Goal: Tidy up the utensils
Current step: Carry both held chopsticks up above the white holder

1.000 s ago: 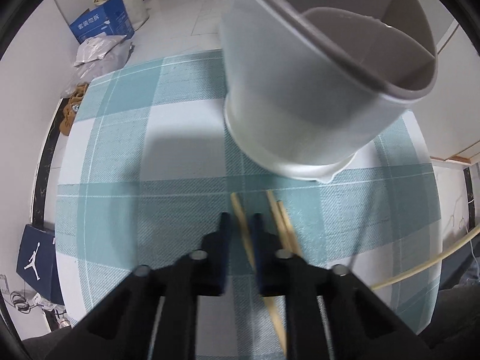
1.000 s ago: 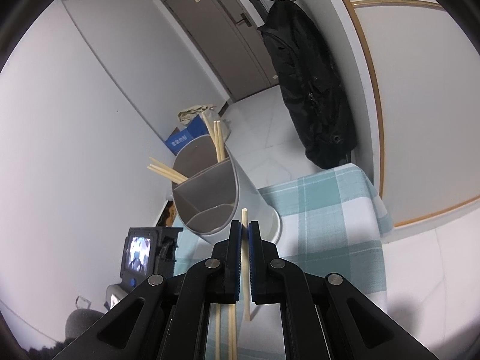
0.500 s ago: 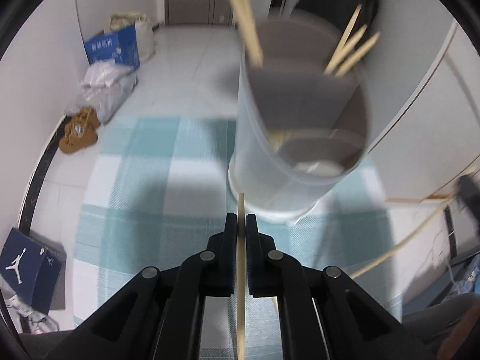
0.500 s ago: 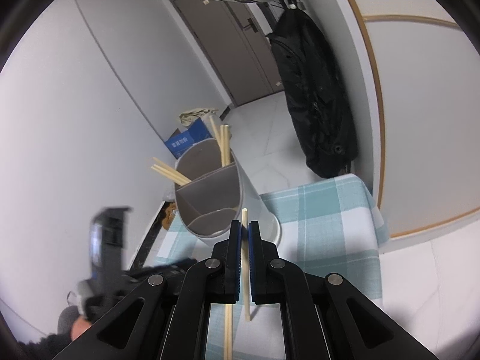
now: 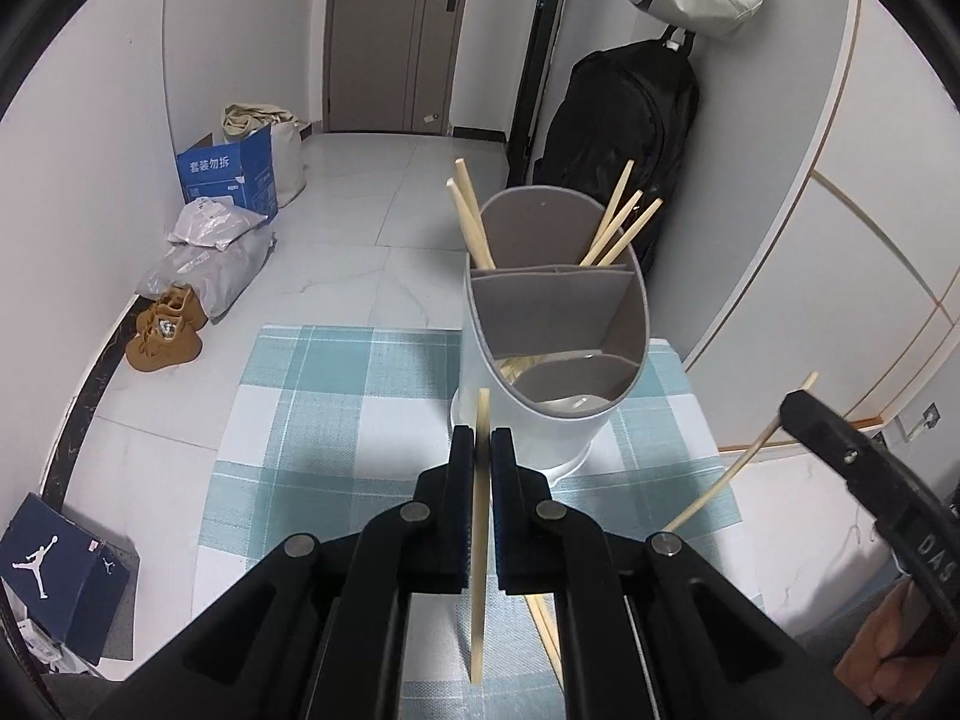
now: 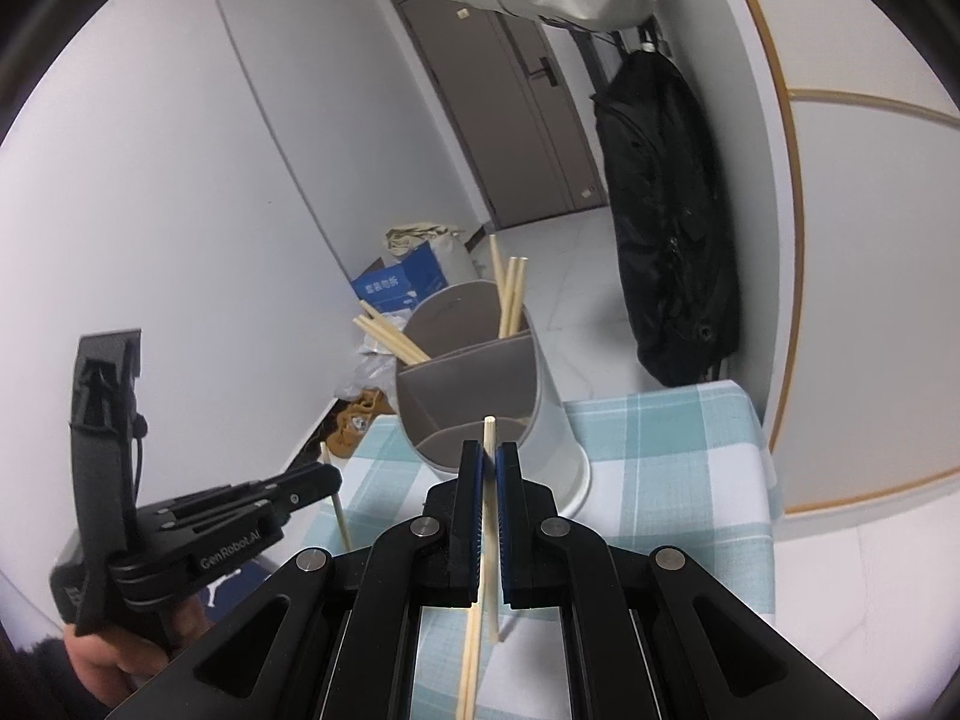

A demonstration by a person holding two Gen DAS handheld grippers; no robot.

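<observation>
With five chopsticks already standing in the holder [image 5: 555,324] just ahead of you, your left gripper [image 5: 482,444] and right gripper [image 6: 490,459] each clamp one chopstick [image 5: 478,540] more, and at least two still lie on the surface below.

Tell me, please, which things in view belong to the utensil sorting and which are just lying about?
Job:
left gripper and its chopstick
right gripper and its chopstick
divided utensil holder
loose chopsticks on the checked tablecloth

Lying about:
brown shoes
blue carton
black backpack
Jordan shoebox
</observation>
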